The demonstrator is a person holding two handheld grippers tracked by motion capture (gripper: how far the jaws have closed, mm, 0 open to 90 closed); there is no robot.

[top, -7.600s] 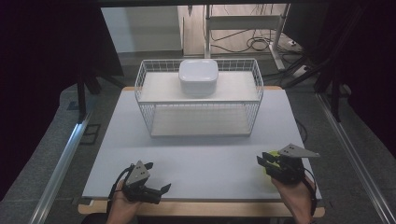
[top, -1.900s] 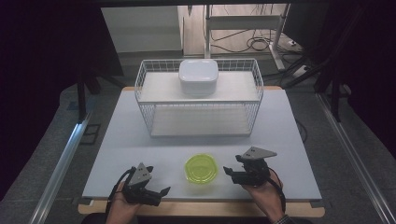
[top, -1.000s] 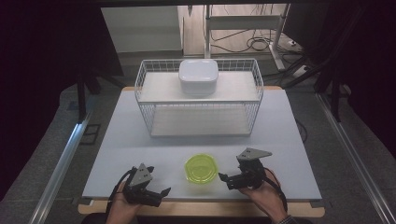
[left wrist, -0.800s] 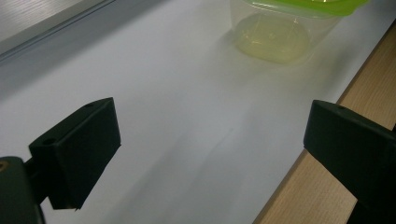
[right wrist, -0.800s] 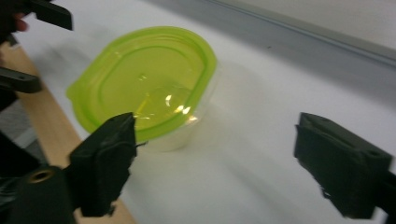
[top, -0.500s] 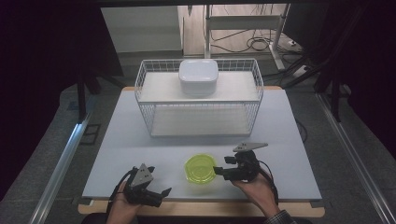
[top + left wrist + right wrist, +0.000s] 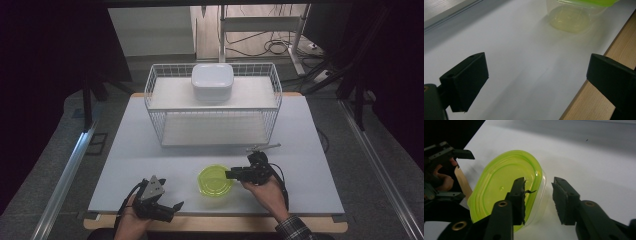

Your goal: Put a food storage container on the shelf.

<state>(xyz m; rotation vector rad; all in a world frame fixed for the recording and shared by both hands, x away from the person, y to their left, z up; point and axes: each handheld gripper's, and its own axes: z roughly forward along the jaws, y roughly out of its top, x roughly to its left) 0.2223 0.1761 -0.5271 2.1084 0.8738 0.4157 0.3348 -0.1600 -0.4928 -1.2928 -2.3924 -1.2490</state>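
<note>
A clear tub with a lime-green lid (image 7: 215,181) stands near the front of the white table. My right gripper (image 7: 231,174) reaches in from the right at its edge. In the right gripper view the tub (image 7: 504,185) has its right rim between my right gripper's (image 7: 539,182) jaws, one over the lid and one outside the wall with a gap showing. These jaws have just been closing. My left gripper (image 7: 172,209) rests open near the front left edge. The left gripper view shows nothing between the jaws of this gripper (image 7: 536,67), and the tub (image 7: 574,17) lies ahead.
A white wire basket (image 7: 215,127) stands at the back of the table, with a white lidded box (image 7: 212,82) on its upper shelf. The wooden table edge (image 7: 215,223) runs along the front, close under the left gripper (image 7: 446,170).
My right gripper has moved left to the tub's right edge and its jaws have narrowed around the rim. The tub was not on the table in the oldest frame. The left gripper stayed put.
</note>
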